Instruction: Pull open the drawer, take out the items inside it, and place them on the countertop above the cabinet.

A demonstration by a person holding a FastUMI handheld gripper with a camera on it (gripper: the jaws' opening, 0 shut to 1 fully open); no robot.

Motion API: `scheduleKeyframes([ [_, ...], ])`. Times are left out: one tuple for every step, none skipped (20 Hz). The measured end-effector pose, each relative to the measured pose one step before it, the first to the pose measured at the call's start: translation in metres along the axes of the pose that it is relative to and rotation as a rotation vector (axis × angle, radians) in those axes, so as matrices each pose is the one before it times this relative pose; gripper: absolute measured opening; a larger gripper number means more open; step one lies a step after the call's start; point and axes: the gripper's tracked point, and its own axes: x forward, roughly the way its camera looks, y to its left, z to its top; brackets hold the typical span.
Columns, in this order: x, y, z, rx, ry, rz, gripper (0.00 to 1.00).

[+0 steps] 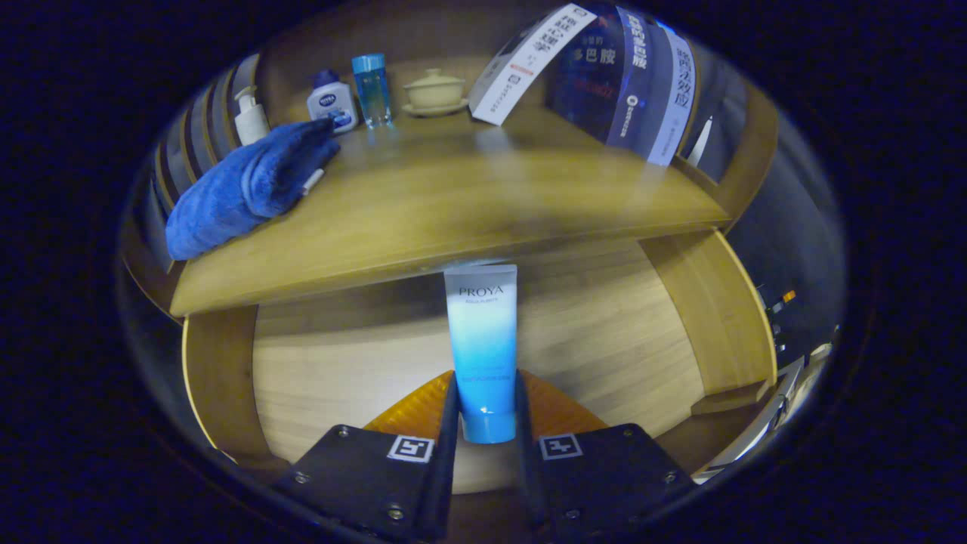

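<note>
One blue tube (pixel 482 347) stands cap-down between the gripper (pixel 483 412) fingers, both pressed against its lower sides, above the open drawer (pixel 604 332). Beyond, the countertop (pixel 453 204) carries one folded blue towel (pixel 245 185), three bottles (pixel 332 102) and one lidded cup (pixel 434 91). The gripper points level toward the cabinet.
</note>
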Motion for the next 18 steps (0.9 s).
scheduleKeyframes([
  [-0.00680, -0.00015, 0.00285, 0.00046, -0.01456, -0.00711, 0.36],
  [-0.00558, 0.00120, 0.00229, 0.00409, -0.01620, -0.00198, 0.36],
  [-0.00453, 0.00145, 0.00443, 0.00696, -0.01969, 0.00351, 0.36],
  [-0.00431, 0.00157, 0.00412, 0.01195, -0.01755, 0.00459, 0.36],
  [-0.00235, -0.00033, 0.00055, 0.00435, -0.00052, -0.00308, 0.36],
  [-0.00239, -0.00221, -0.00156, -0.00234, 0.00265, -0.01025, 0.36],
  [-0.00161, -0.00088, 0.00065, -0.00453, -0.00319, -0.00578, 0.36],
  [-0.00045, 0.00054, 0.00096, -0.00455, -0.00745, 0.00057, 0.36],
  [-0.00203, -0.00012, 0.00065, -0.00547, -0.00993, 0.00183, 0.36],
  [-0.00182, -0.00060, 0.00137, -0.00354, -0.01118, 0.00074, 0.36],
  [-0.00284, -0.00031, 0.00082, 0.00135, -0.00959, 0.00041, 0.36],
  [-0.00328, -0.00120, 0.00007, 0.00371, -0.01109, -0.00094, 0.36],
  [-0.00279, -0.00098, -0.00017, 0.00007, -0.00827, -0.00118, 0.36],
  [-0.00476, -0.00114, -0.00111, -0.00213, -0.00833, -0.00178, 0.36],
  [-0.00431, -0.00113, -0.00064, -0.00209, -0.00951, -0.00113, 0.36],
  [-0.00467, -0.00060, 0.00032, -0.00025, -0.01495, 0.00106, 0.36],
  [-0.00558, 0.00012, 0.00236, 0.00261, -0.02158, 0.00436, 0.36],
  [-0.00626, -0.00012, 0.00386, 0.00311, -0.02408, 0.00334, 0.36],
])
